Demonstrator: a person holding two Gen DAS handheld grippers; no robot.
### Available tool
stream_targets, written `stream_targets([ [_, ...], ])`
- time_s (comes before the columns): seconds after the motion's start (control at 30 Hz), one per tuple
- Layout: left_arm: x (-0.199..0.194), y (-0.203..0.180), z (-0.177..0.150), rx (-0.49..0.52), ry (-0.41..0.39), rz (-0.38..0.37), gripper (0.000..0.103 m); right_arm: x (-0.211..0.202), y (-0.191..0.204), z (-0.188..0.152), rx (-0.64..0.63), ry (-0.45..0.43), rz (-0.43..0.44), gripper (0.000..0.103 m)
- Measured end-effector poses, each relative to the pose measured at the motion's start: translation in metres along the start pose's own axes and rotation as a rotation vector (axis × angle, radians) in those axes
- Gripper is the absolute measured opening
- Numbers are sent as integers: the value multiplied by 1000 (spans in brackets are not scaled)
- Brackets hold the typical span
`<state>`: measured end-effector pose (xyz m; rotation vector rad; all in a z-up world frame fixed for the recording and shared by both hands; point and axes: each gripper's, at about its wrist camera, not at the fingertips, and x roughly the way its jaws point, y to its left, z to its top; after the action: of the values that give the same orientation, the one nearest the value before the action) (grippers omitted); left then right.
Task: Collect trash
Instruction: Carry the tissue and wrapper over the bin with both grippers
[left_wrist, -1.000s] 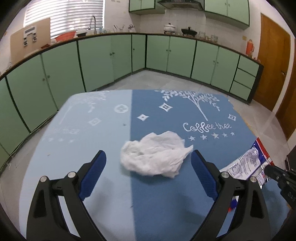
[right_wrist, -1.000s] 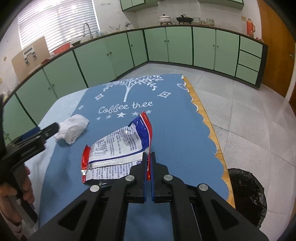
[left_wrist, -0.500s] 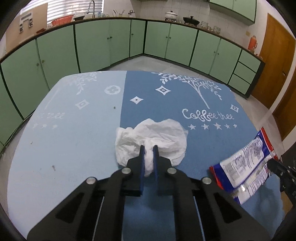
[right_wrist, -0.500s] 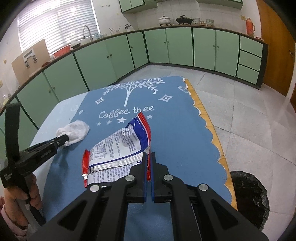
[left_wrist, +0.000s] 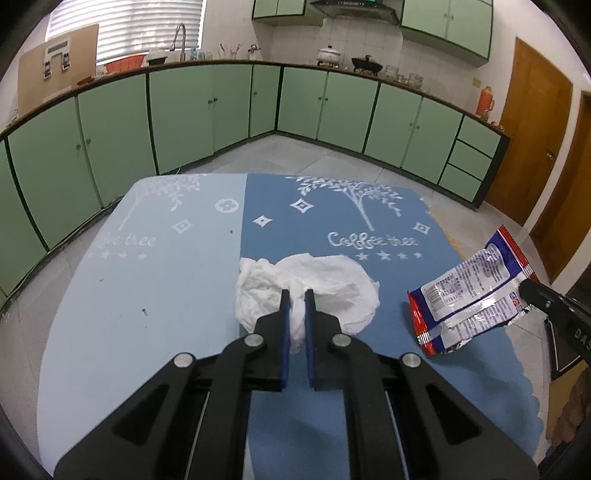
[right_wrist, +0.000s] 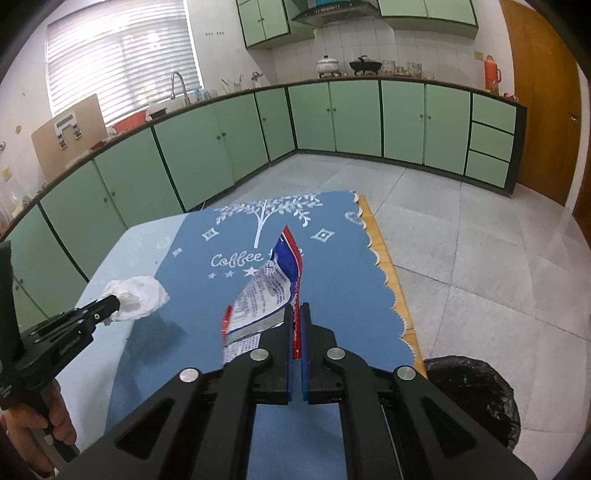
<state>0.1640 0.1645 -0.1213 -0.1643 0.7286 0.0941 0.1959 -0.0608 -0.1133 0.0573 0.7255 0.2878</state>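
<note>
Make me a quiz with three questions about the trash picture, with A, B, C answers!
1. Where is the bin? A) on the table B) on the floor beside the table C) on the counter
2. What colour is the crumpled tissue? A) white B) green C) orange
3. What is the right gripper doing? A) open, empty B) shut on the snack wrapper C) holding a cup

Answers: 1 B, its black bag sits on the tiles past the table edge. 2 A, it looks white in both views. 3 B, the wrapper's edge is pinched between its fingers.
</note>
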Motion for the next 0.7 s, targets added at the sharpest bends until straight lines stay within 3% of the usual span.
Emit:
stream_targets([
  [0.43, -42, -58, -12, 84, -37, -101, 6, -66, -23, -5, -10, -67, -28, 3],
  [0.7, -52, -114, -21, 162, -40, -197, 6, -108, -63, -15, 39, -109, -89, 3],
])
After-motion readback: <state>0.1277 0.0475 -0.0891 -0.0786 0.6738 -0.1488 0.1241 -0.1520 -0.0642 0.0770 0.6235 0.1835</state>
